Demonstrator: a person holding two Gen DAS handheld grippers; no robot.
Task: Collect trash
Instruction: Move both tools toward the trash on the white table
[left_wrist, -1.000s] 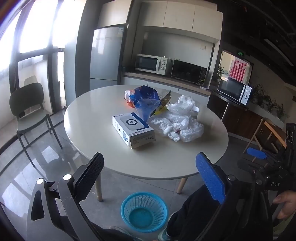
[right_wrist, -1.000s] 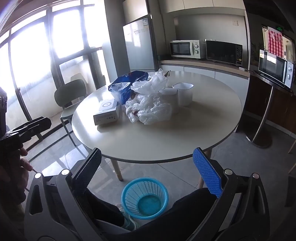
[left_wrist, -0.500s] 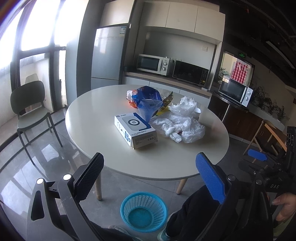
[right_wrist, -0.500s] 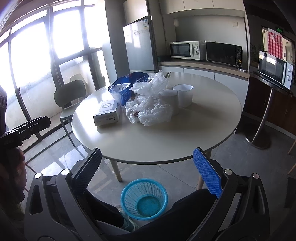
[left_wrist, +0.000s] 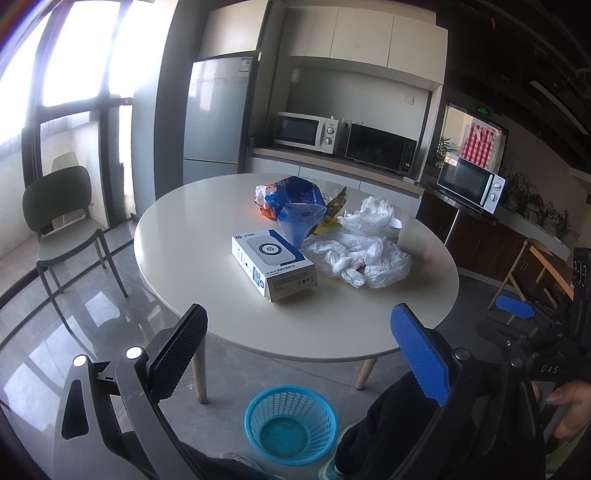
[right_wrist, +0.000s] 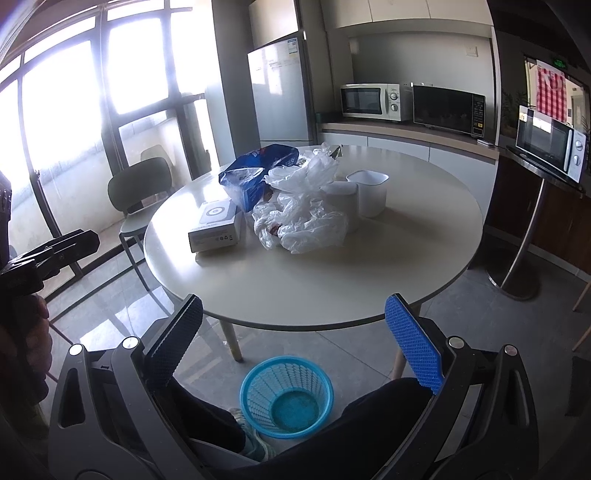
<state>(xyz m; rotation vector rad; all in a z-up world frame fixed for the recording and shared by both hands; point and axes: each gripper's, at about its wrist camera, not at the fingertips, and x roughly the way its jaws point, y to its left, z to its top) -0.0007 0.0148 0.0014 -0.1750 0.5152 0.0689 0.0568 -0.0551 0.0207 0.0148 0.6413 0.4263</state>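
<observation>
tools: left tool (left_wrist: 299, 343) and right tool (right_wrist: 293, 334) both spread wide, empty
trash: frame centre, on bench (left_wrist: 207, 236)
basket (left_wrist: 291, 421): bottom centre, floor

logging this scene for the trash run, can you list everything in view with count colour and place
table: 1, cream, round, centre
box: 1, white and blue, table's near left
clear bags: crumpled pile, whitish, right of box
blue bag: 1, behind box
white cups: 2, behind the bags
basket: 1, blue, on floor under table's near edge
chair: 1, green, left by window
fridge: 1, silver, back
microwaves: 3, on back and right counters
left gripper: jaws open, nothing held
right gripper: jaws open, nothing held
</observation>
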